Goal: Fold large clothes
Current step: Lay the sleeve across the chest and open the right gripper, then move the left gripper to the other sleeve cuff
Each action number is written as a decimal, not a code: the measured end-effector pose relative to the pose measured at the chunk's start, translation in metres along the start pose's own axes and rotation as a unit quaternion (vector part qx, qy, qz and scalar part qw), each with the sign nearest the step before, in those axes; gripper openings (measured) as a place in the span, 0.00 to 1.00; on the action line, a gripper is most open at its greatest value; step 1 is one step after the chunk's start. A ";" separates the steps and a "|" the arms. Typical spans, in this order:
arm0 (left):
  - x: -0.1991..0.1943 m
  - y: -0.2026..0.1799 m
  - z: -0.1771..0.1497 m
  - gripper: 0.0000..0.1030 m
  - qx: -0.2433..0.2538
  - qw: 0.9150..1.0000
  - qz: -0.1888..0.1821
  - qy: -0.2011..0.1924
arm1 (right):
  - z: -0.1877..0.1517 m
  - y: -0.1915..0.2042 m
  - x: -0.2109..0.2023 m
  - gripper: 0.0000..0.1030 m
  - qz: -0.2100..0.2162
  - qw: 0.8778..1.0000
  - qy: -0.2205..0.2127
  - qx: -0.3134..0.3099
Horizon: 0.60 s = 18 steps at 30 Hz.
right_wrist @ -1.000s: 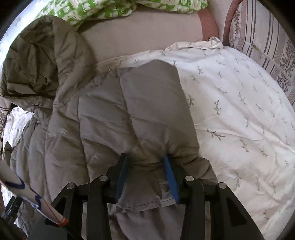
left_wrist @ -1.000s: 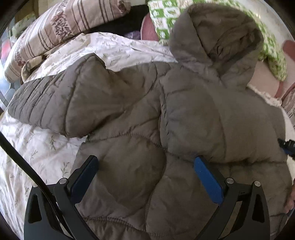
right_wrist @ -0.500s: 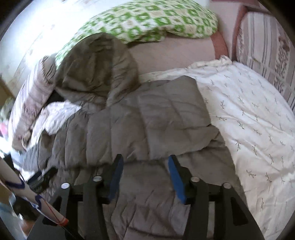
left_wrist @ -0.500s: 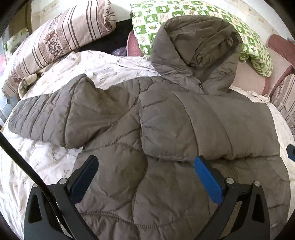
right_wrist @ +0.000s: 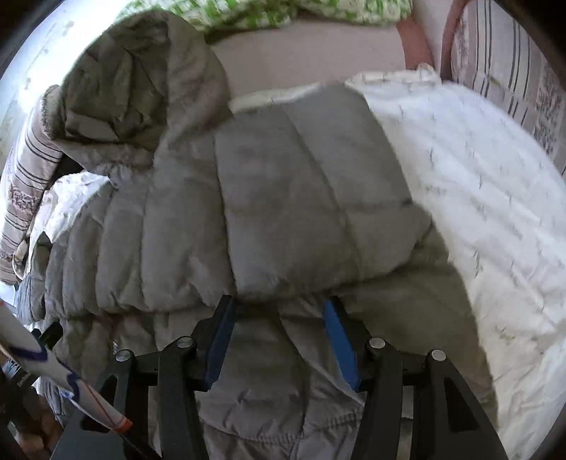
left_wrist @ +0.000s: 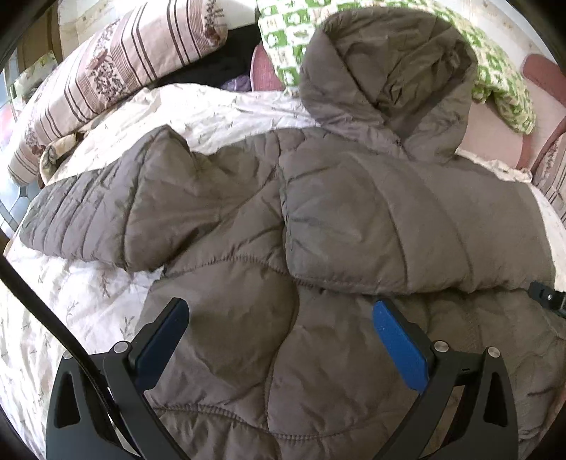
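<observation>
Nearest in the left wrist view, the left gripper [left_wrist: 279,318] hovers over the lower body of a grey-brown puffer jacket [left_wrist: 269,290], its blue-padded jaws spread wide with nothing between them. In the right wrist view, the right gripper [right_wrist: 277,318] is also low over the jacket [right_wrist: 269,219]; its jaws stand partly apart, with a ridge of quilted fabric lying between them, and whether they pinch it cannot be told.

The jacket lies spread on a bed covered by a white leaf-print quilt [left_wrist: 219,113]. One sleeve [left_wrist: 399,226] is folded across the chest; the other sleeve [left_wrist: 106,212] stretches out to the left.

Farther off, the hood [left_wrist: 389,70] rests against a green-and-white patterned pillow [left_wrist: 283,32]. A striped pillow [left_wrist: 116,60] sits at the far left.
</observation>
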<state>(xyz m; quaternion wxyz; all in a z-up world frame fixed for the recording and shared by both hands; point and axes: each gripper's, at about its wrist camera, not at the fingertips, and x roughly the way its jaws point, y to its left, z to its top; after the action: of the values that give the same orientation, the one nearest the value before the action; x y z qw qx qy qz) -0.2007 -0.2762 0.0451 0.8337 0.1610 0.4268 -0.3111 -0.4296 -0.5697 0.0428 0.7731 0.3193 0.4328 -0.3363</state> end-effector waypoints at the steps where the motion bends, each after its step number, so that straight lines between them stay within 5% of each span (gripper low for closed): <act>1: 0.001 0.000 0.000 1.00 0.001 1.000 0.000 0.001 | 0.000 0.002 -0.003 0.55 -0.001 1.000 -0.004 -0.004; 9: -0.019 0.004 0.002 1.00 -0.005 1.000 -0.004 -0.028 | -0.010 0.032 -0.044 0.55 0.026 0.996 -0.063 -0.048; 18: -0.010 0.023 0.002 1.00 -0.032 0.999 0.012 0.001 | -0.029 0.071 -0.025 0.57 0.039 0.993 -0.030 -0.105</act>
<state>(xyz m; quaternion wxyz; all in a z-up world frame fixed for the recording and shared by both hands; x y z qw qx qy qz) -0.1886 -0.2560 0.0541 0.8419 0.1397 0.4350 -0.2871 -0.3961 -0.5002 0.0672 0.8275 0.2426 0.4297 -0.2679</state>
